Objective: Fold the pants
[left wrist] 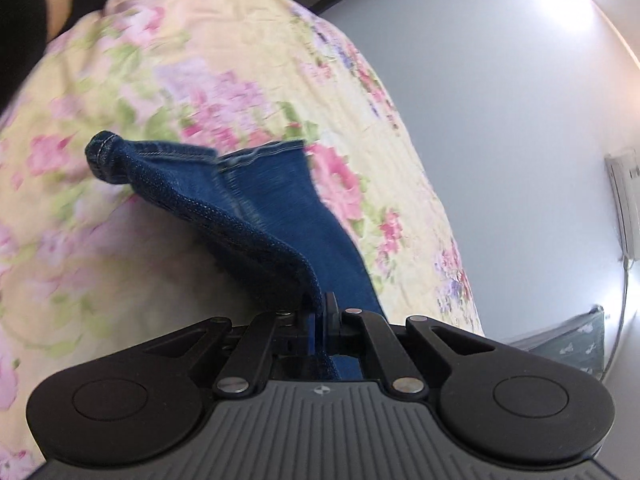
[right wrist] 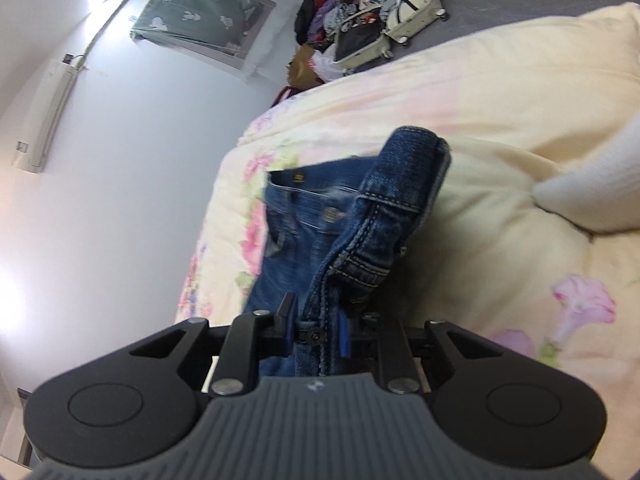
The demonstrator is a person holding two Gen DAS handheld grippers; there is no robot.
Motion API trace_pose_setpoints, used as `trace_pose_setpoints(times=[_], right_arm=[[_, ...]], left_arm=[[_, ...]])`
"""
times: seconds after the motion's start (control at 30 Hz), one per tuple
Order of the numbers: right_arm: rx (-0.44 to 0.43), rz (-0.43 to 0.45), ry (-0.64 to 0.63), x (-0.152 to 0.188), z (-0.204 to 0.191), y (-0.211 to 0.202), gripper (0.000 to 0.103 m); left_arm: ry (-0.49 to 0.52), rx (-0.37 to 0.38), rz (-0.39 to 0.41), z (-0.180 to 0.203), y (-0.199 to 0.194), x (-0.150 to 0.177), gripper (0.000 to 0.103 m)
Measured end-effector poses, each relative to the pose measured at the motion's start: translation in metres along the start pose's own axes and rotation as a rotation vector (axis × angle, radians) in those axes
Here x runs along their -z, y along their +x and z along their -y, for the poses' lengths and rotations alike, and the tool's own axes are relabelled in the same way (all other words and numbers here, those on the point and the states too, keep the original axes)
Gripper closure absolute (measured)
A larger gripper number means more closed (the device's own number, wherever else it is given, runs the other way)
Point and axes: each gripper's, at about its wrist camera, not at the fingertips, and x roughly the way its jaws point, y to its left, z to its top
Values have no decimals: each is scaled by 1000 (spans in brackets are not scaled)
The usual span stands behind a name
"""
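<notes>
Bed [left wrist: 120, 240] under a floral quilt fills both views, blue pants [left wrist: 256, 216] draped over it at frame centre. Left hand-held gripper [left wrist: 320, 312] clamps a leg hem fold; right hand-held gripper [right wrist: 316, 328] pinches the bunched waistband, lower centre.

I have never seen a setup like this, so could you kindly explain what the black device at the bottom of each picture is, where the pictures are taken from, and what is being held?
Each picture comes from a camera mounted on a hand-held two-finger gripper, looking forward along its fingers. One view shows the left gripper, shut on the hem end of blue jeans. The other shows the right gripper, shut on the jeans' waistband, near the button. Beneath lies a floral bedspread. Behind it, open suitcases sit on the floor.
</notes>
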Motion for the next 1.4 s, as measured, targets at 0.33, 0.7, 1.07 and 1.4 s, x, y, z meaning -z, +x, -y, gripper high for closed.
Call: trace_pose_setpoints(times=[0.33,0.7,1.07,1.4], right_arm=[[-15,-19,-35,-32,-92,52,87],[144,-41,-47,-46,-170,175,87],[294,-94,-87,-43,-196,306,87],[273,-97,-198,-40,-189,364,79]], left_arm=[[108,-61,-88,57,53,-37,100],[163,-207,-195,98,156,-72,100],[187,-373,-249,92,258,-86,100],[225,-444,-200,58,271,-113,75]])
